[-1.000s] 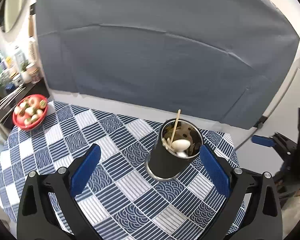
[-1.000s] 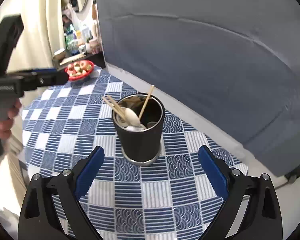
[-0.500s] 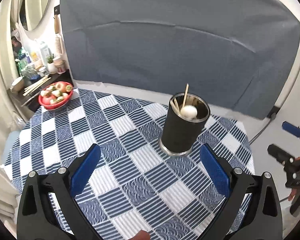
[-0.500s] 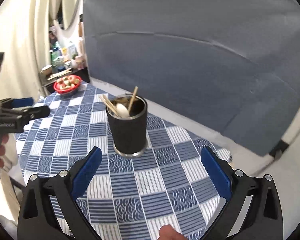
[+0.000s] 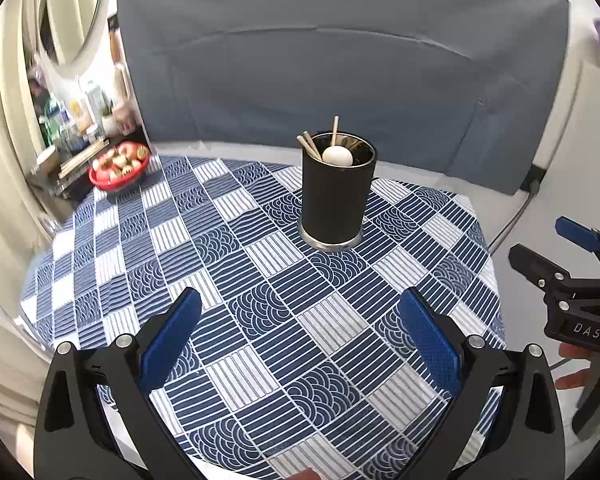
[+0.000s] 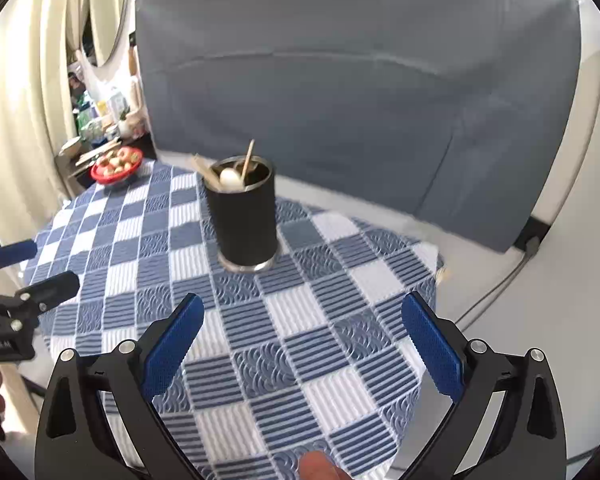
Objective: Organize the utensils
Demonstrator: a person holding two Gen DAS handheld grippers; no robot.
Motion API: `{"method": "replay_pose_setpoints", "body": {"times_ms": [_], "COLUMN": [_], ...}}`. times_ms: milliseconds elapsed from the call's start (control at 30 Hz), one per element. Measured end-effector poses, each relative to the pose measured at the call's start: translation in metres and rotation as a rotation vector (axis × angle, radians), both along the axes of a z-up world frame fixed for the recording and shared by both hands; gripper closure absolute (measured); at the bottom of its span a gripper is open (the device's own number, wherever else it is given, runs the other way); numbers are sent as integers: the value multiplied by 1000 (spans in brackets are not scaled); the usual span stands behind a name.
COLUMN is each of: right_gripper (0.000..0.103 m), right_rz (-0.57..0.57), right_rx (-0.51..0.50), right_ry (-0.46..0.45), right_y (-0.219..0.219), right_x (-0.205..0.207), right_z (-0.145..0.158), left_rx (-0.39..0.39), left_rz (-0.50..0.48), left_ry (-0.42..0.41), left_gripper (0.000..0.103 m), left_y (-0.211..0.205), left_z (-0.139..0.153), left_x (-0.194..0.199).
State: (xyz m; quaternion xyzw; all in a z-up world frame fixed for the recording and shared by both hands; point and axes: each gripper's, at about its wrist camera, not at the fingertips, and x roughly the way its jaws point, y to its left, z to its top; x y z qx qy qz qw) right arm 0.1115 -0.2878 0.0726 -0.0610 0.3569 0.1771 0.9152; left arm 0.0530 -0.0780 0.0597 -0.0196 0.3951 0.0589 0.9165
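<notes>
Black utensil holder [image 5: 337,196] stands upright on the counter [image 5: 228,264], toward the far side of the blue checked cloth. Inside: white spoon [image 5: 337,155], bowl end up, plus wooden chopsticks [image 5: 310,145] leaning on the rim. No loose utensils visible anywhere on the cloth.

What changed over the last second: both wrist views have backed well off. A second ago the holder sat right between the fingertips of each pair of tongs, seen from above; now it is smaller and far ahead of them. Holder contents and position look the same throughout.

Left tongs [image 5: 300,344]: released, jaws wide apart, nothing between them, hovering over the near edge of the counter. Right tongs [image 6: 302,350]: same, released and empty, also at the near side. Each shows up at the edge of the other's view, well apart from the holder.

Red bowl of fruit [image 5: 119,165] sits at the far left corner, untouched.

Read: everything is already in the holder and both tongs are retreating. Task looks finished or at its last step. Nothing left to grasp that these views show.
</notes>
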Motion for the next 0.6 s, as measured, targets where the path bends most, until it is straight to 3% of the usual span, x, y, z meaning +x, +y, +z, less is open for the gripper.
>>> {"method": "replay_pose_setpoints", "body": {"times_ms": [167, 333, 600], "right_gripper": [8, 8, 8], "right_rz": [-1, -8, 18], "right_rx": [14, 37, 16], "right_ry": [31, 64, 44], "right_y": [2, 2, 5], "right_x": [-12, -23, -36], "right_z": [-7, -17, -20], "left_rx": [-5, -71, -69], "left_rz": [20, 25, 50], "left_ry": [22, 9, 16], "left_gripper": [6, 6, 6], "left_y": [-5, 0, 2], "left_z": [-5, -4, -8], "left_x": [-5, -13, -18]}}
